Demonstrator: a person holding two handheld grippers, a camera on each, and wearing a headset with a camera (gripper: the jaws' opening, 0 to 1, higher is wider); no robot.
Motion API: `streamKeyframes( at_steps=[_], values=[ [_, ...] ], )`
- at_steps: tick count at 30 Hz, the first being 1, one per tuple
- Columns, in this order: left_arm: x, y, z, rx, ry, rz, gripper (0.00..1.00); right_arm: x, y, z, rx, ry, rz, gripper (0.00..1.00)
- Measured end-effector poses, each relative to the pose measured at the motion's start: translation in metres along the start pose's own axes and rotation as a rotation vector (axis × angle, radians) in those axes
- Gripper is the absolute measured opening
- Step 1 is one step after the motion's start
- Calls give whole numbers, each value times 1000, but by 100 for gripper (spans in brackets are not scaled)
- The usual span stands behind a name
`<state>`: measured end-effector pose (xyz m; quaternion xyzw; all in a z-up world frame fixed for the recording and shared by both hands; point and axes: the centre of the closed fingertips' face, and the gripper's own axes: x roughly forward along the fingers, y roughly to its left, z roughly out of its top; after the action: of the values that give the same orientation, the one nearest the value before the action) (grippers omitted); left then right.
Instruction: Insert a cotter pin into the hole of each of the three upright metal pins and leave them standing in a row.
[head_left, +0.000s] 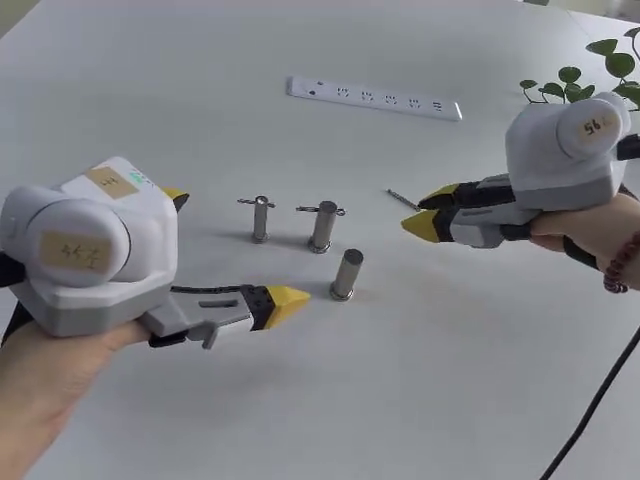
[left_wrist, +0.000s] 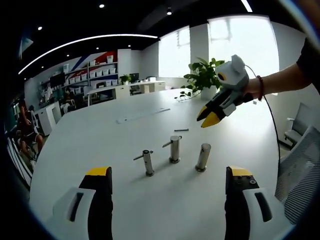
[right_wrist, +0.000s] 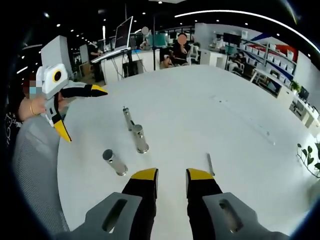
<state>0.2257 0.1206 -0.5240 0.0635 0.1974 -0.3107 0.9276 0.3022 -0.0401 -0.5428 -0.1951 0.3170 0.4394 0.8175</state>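
Open-plan office, I'd say: a big white counter (head_left: 150, 60) up front, desks (right_wrist: 112, 55) with monitors (right_wrist: 124, 31) and people (right_wrist: 172, 59) sitting further back, shelves (left_wrist: 95, 67) of boxes, potted plants (left_wrist: 202, 75), tall windows (left_wrist: 240, 40) and spotlights (left_wrist: 101, 6) in a dark ceiling.

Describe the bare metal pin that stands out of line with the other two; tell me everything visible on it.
The bare metal pin is a short, shiny cylinder, steel by its look, with a flat top and what seems a slightly wider foot. It stands upright on the white table, nearer the person than the middle pin and apart from it. No cotter pin crosses it, and I cannot make out its hole. Nothing but the table touches it.
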Motion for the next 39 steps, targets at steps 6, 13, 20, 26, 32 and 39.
streamKeyframes(
  at_steps=[6, 13, 20, 26, 32, 39],
  values=[
    [0, 0, -2, -1, 6, -4, 93, 6, -22, -4, -21, 54, -34, 12],
    [2, -2, -5, -5, 16, -13, 93, 19, -37, -11, -4, 102, -59, 10],
    [2, 0, -6, -11, 21, -10, 92, 30, -52, -19, 27, 137, -80, 8],
    [2, 1, -7, -13, 23, -8, 91, 38, -62, -25, 81, 141, -93, 6],
    [2, 1, -8, -15, 26, -9, 89, 46, -68, -33, 69, 168, -105, 4],
    [3, 1, -9, -13, 29, -13, 89, 50, -69, -35, 72, 172, -100, 3]
  ],
)
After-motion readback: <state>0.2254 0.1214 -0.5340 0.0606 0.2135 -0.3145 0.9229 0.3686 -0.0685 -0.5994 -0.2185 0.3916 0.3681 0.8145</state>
